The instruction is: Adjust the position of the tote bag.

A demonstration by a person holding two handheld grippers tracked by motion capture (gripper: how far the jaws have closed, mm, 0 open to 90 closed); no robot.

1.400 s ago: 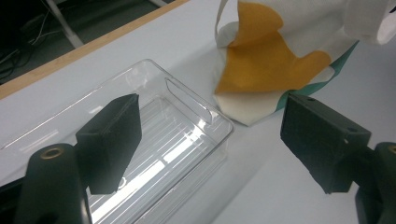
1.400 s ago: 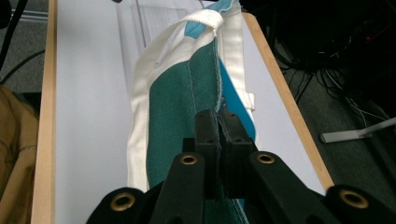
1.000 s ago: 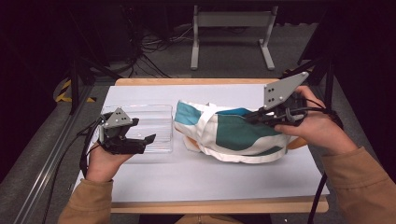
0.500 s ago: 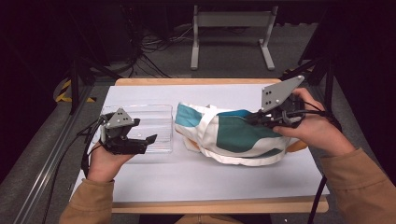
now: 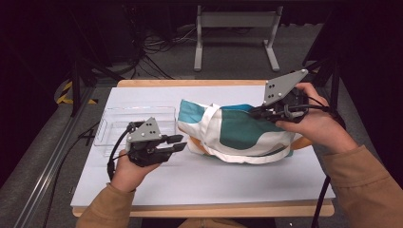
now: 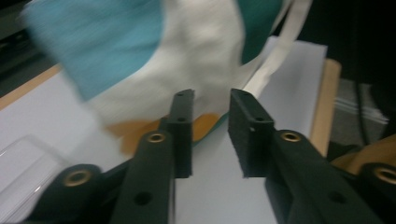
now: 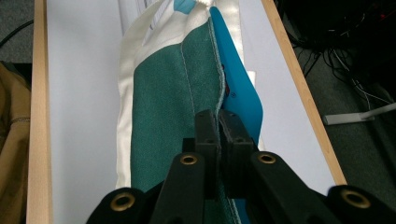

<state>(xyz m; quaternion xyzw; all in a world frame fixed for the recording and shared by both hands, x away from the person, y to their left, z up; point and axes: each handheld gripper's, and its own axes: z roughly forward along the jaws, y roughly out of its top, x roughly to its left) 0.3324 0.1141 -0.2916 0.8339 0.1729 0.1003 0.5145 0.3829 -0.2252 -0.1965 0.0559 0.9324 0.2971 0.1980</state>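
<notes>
**Canvas tote pinched at its right edge**

Clear plastic tray sits at the table's left; just near of it the left gripper hovers with jaws parted, holding nothing, tips close to the tote bag at centre; at the right, the right gripper is clamped on the bag's green edge.

Right gripper pinched tight on the bag's green edge, jaws pressed together with cloth between. Cream band left of the claw, blue panel just right of it. White tabletop both sides; wooden rims beyond. Tan sleeve far left.
</notes>
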